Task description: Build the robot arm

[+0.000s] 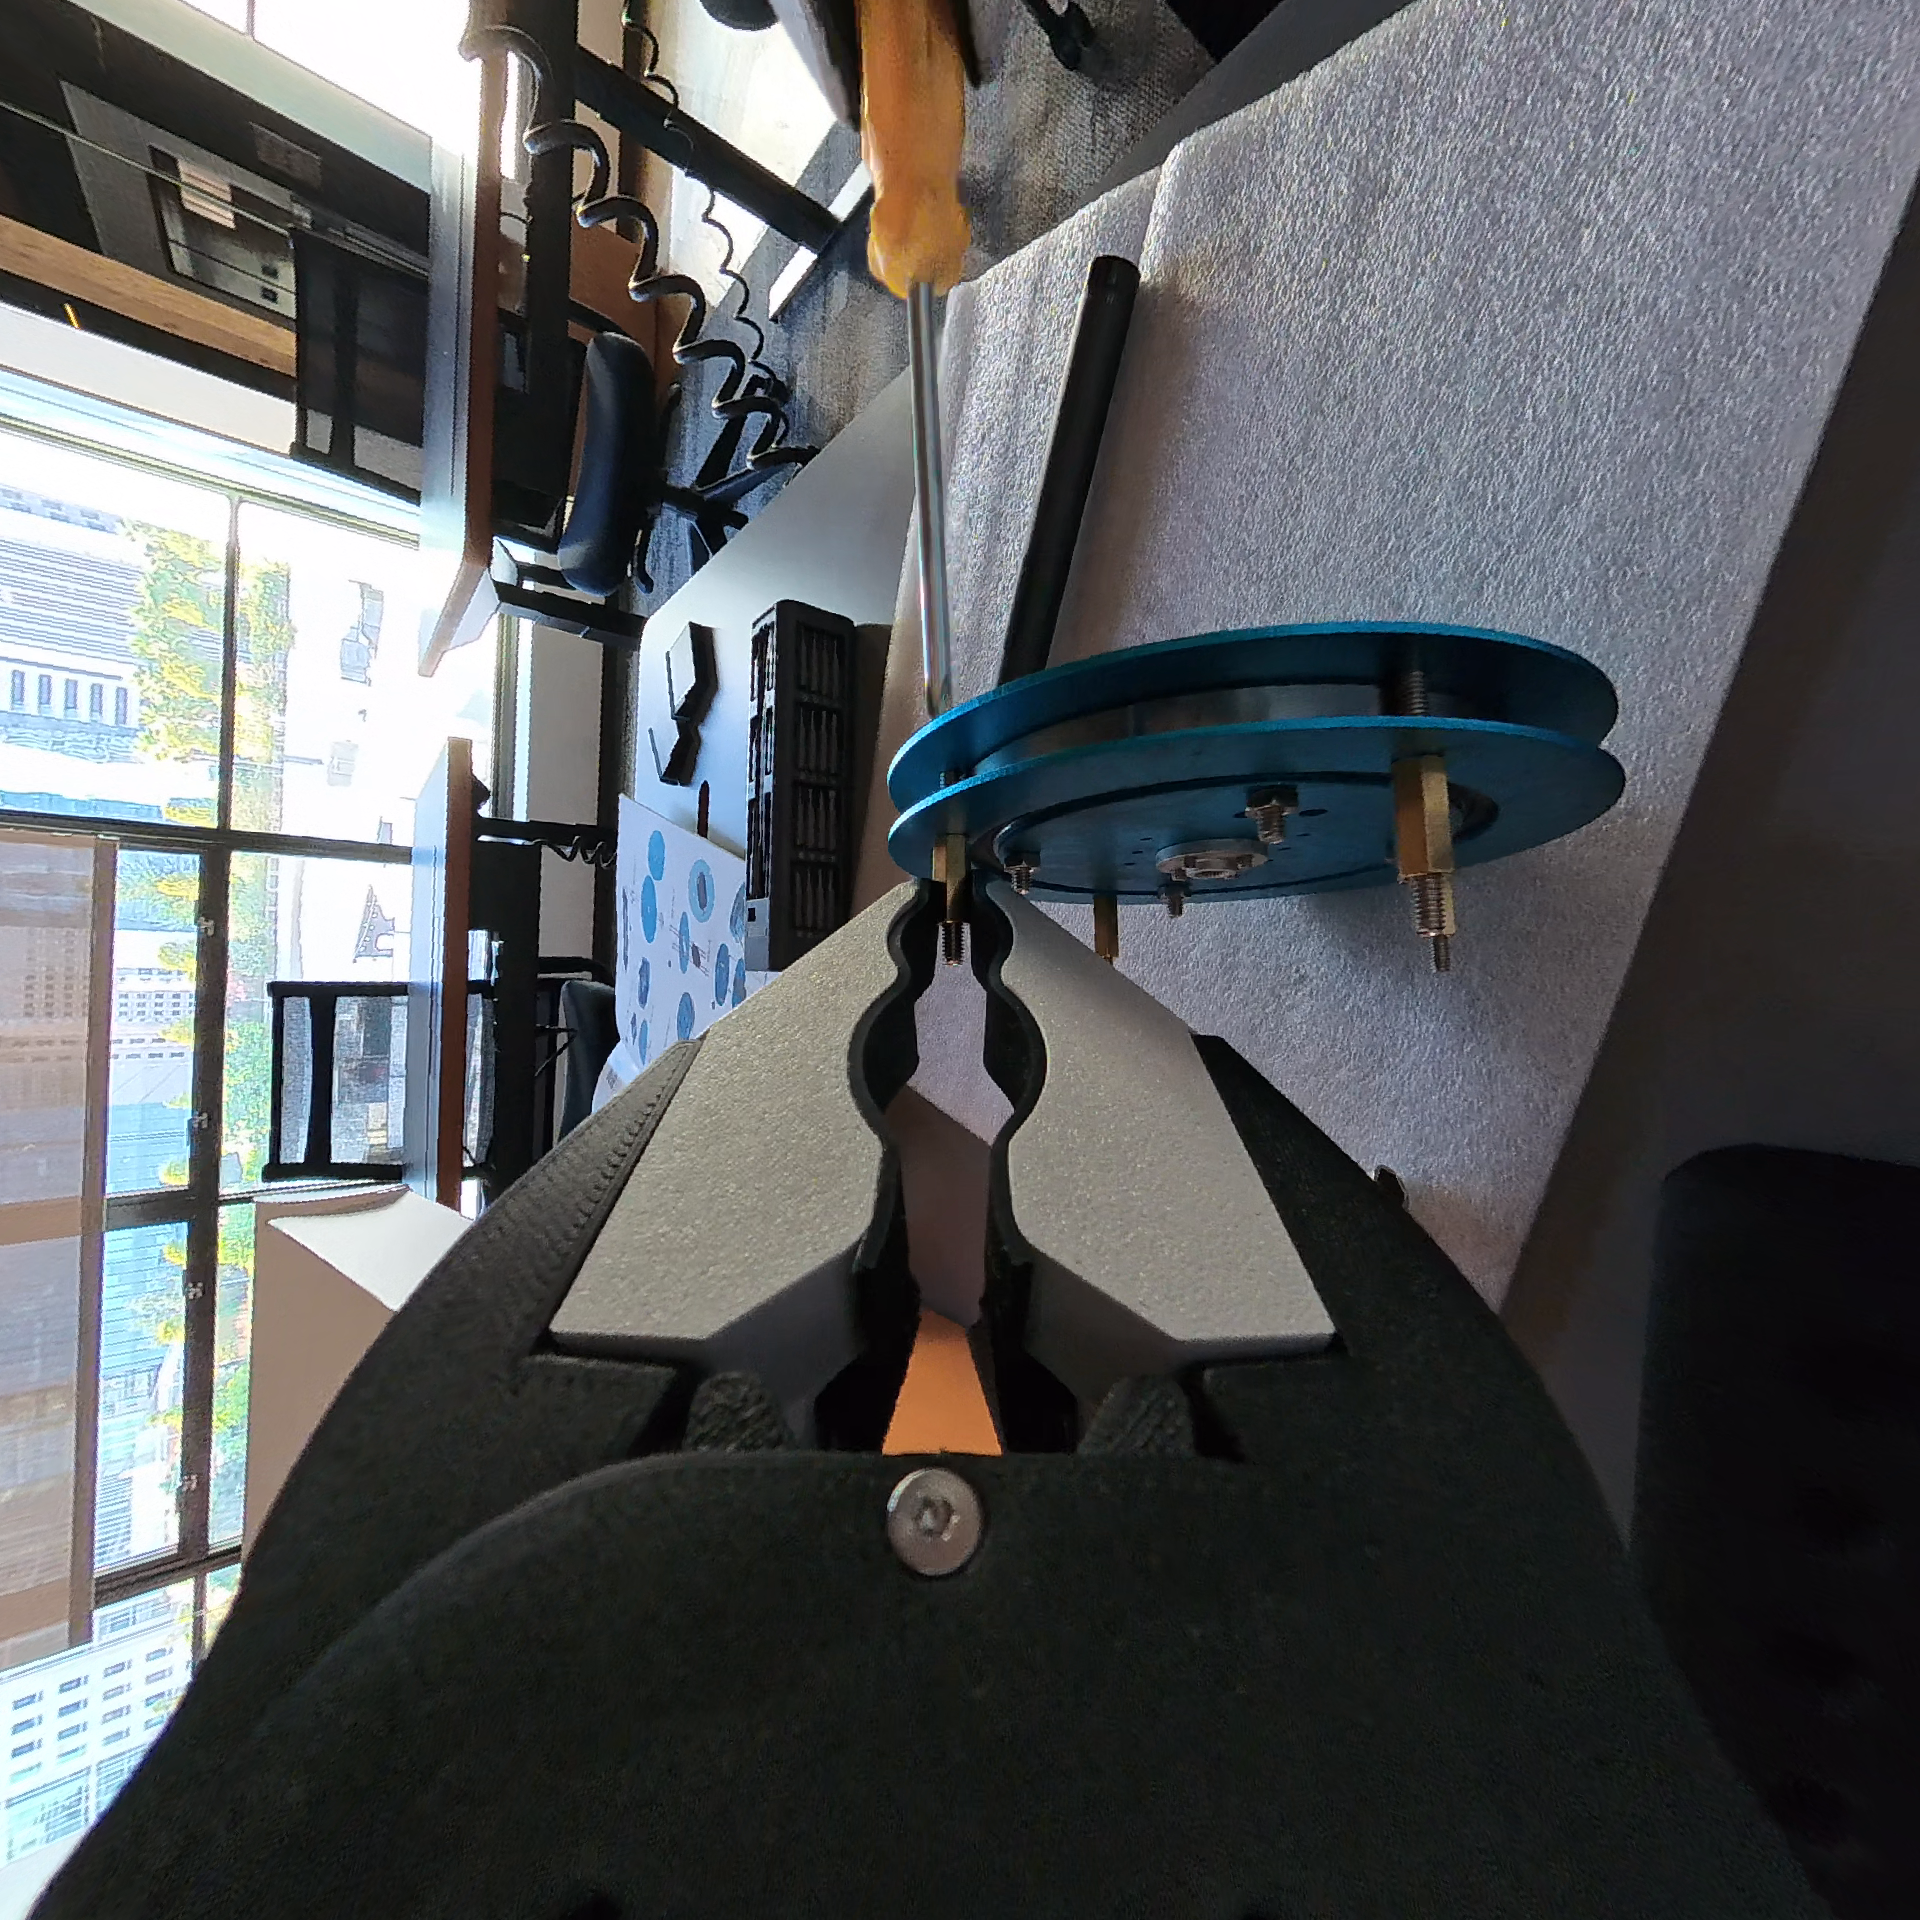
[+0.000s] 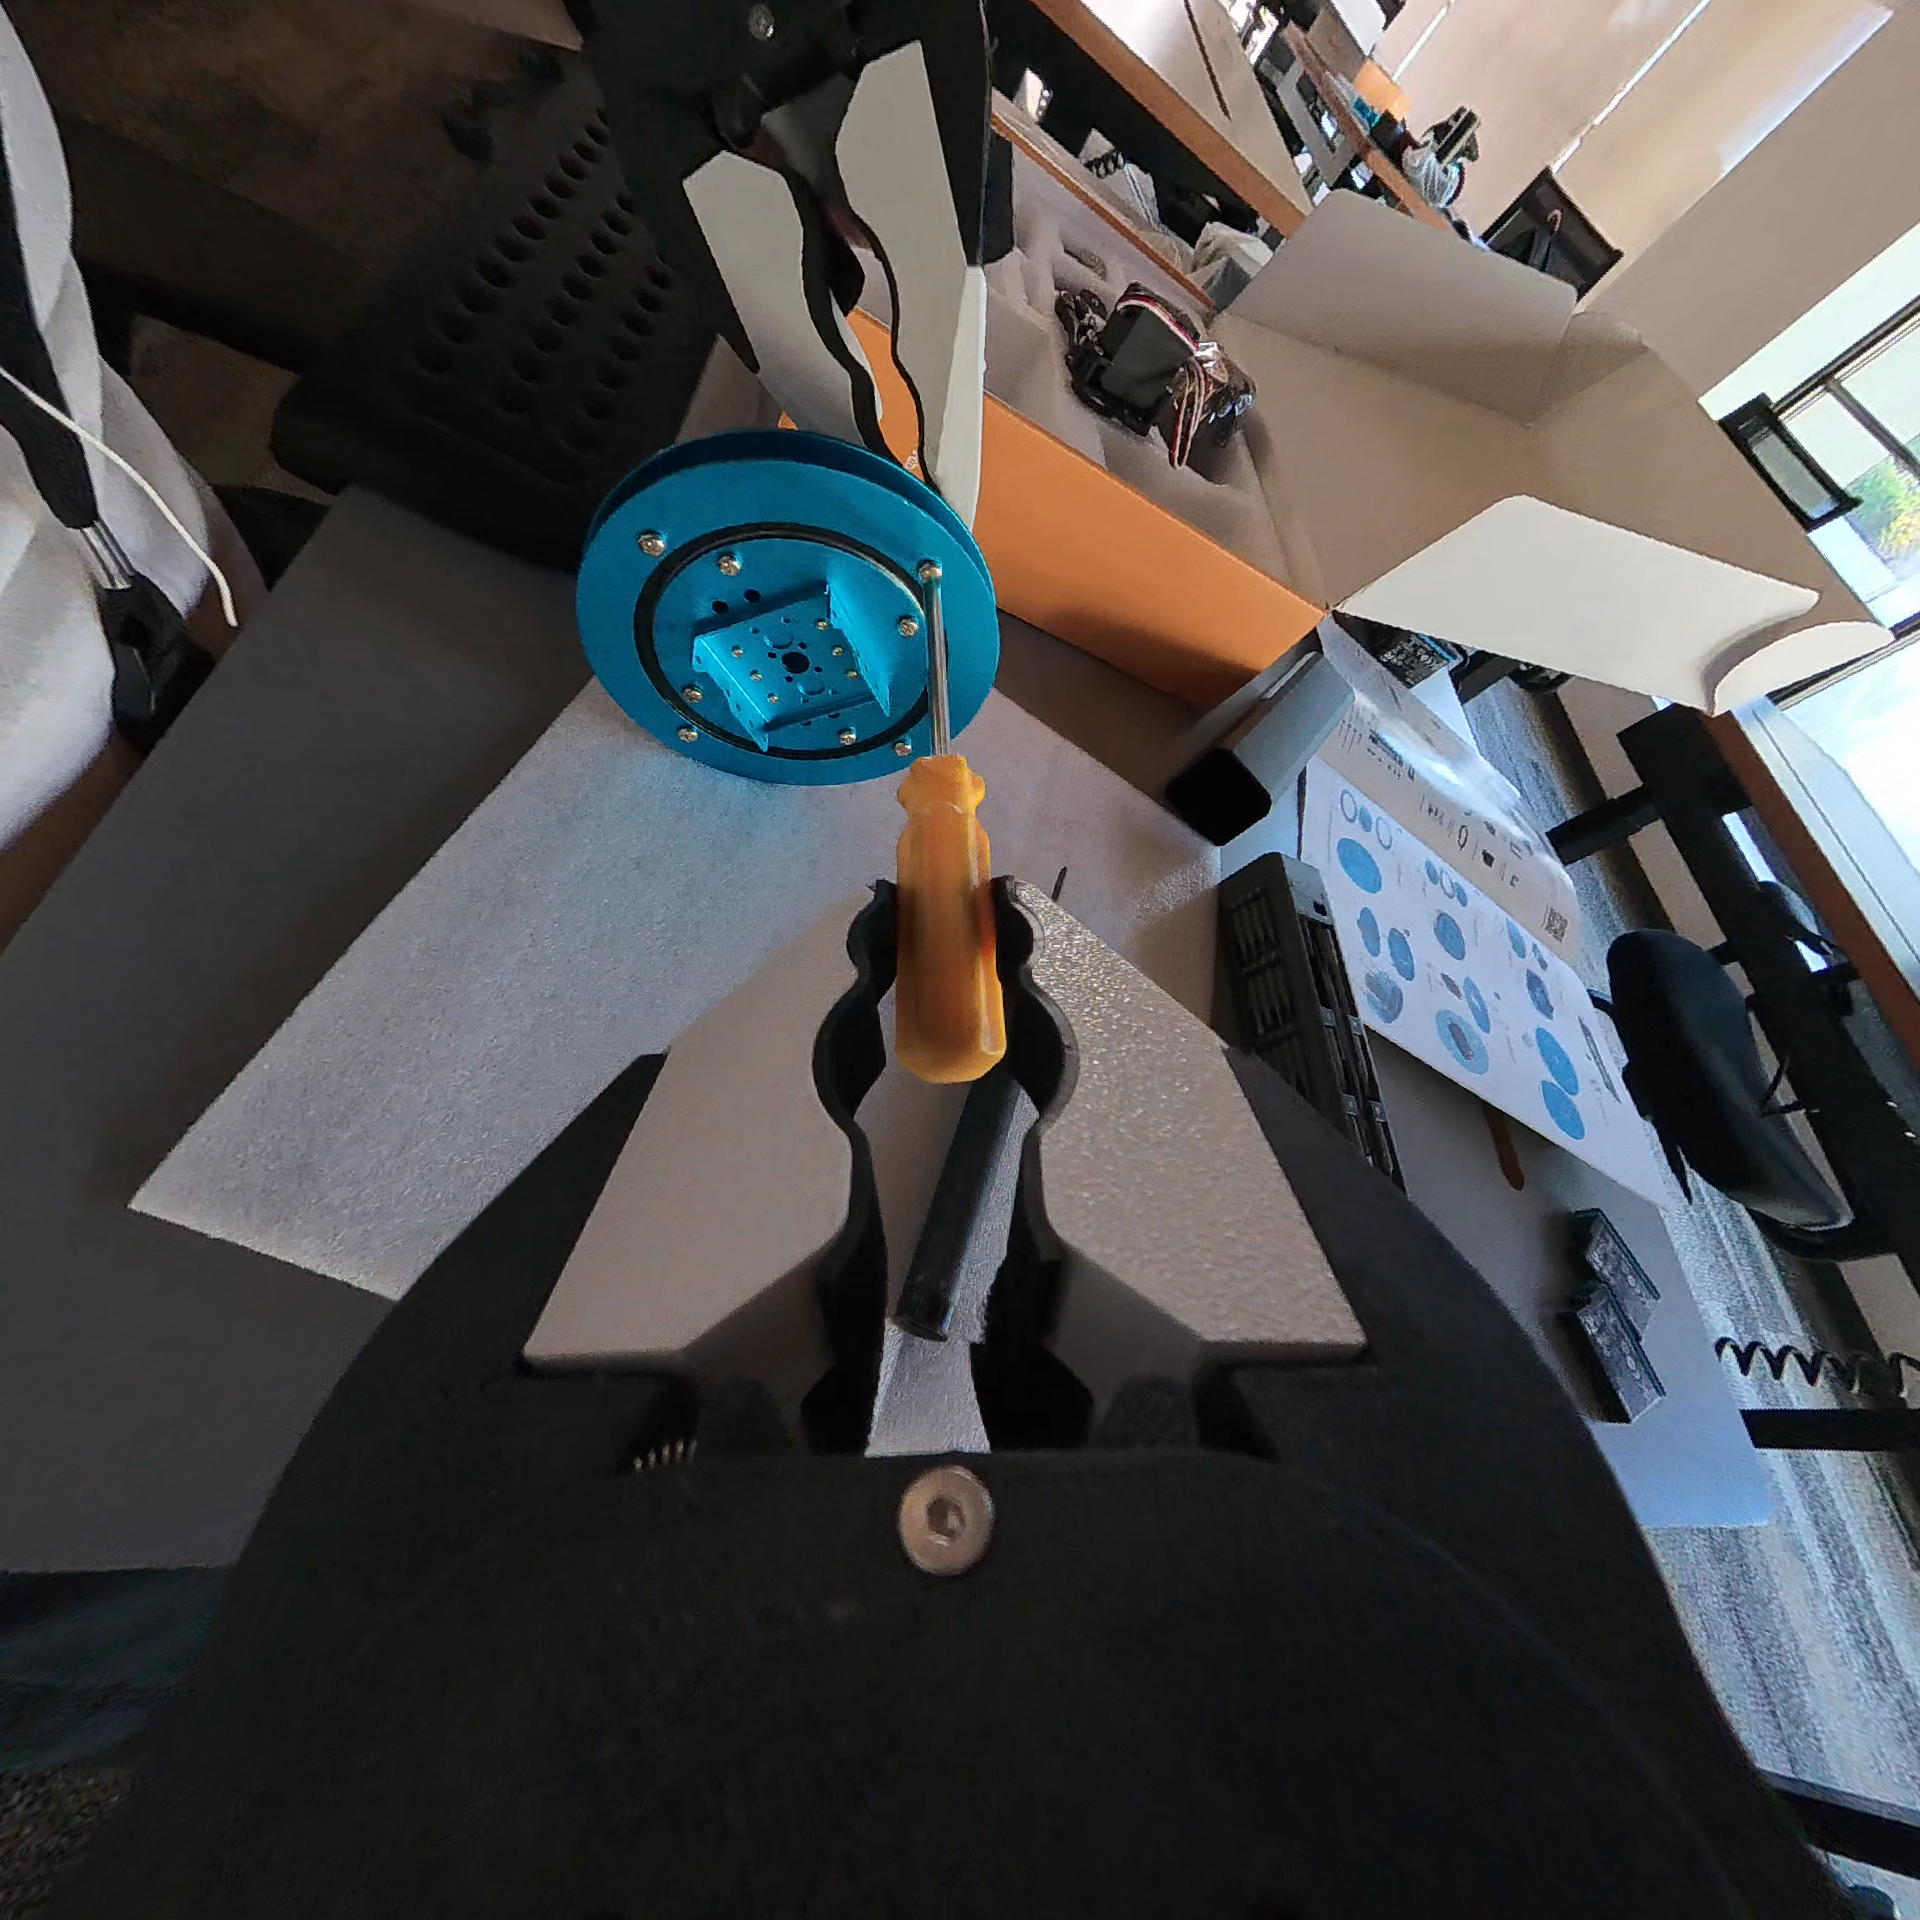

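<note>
A blue double-disc assembly [image 1: 1247, 748] with brass standoffs stands on edge over a grey foam pad [image 1: 1455, 364]. My left gripper [image 1: 951, 906] is shut on a brass standoff [image 1: 950, 868] at the disc's rim. In the right wrist view, my right gripper [image 2: 945, 906] is shut on the yellow handle of a screwdriver [image 2: 945, 935]. Its tip rests on a screw [image 2: 930, 569] at the rim of the blue assembly [image 2: 790, 623]. The left gripper [image 2: 920, 457] reaches the disc from behind. The screwdriver's shaft [image 1: 930, 499] also shows in the left wrist view.
A black rod [image 2: 961, 1216] lies on the foam pad [image 2: 468, 987] below the screwdriver. An orange box [image 2: 1091, 520] with white flaps holds parts behind the disc. A black bit case [image 2: 1299, 1008], an instruction sheet [image 2: 1475, 966] and an office chair [image 2: 1704, 1081] are to the right. One gripper's finger ends stand about 12 cm off the other's. My right gripper is the nearer one to the black rod [image 2: 961, 1216]: about 12 cm, against 20 cm.
</note>
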Action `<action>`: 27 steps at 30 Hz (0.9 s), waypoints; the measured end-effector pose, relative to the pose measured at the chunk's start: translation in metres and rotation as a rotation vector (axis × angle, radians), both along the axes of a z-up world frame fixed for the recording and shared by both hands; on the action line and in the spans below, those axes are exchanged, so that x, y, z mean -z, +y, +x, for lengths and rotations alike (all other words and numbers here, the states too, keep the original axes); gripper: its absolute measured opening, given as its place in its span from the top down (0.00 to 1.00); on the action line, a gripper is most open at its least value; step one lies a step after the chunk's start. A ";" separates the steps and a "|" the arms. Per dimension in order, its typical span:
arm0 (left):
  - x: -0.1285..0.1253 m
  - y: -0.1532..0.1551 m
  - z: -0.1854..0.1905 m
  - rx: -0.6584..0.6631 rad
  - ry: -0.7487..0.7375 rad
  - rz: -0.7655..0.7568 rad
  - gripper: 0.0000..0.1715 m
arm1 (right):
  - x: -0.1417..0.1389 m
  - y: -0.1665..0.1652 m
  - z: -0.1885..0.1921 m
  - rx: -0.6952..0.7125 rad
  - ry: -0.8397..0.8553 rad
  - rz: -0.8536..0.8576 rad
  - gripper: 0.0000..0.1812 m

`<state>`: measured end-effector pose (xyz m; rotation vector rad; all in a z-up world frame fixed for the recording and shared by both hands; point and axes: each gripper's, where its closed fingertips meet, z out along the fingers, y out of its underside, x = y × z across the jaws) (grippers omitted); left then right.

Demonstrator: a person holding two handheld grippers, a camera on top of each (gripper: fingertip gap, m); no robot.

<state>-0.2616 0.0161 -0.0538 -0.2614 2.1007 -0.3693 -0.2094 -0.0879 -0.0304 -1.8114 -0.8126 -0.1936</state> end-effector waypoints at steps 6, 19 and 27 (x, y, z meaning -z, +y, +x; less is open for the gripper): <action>0.000 0.000 0.001 0.002 0.004 0.002 0.98 | 0.002 0.004 0.000 -0.005 -0.005 0.000 0.91; 0.000 -0.003 0.001 0.016 -0.003 -0.002 0.98 | -0.001 0.005 0.003 -0.059 -0.499 0.291 0.90; 0.000 0.000 0.001 0.013 -0.016 -0.016 0.98 | 0.008 0.010 0.006 -0.042 -0.684 0.413 0.91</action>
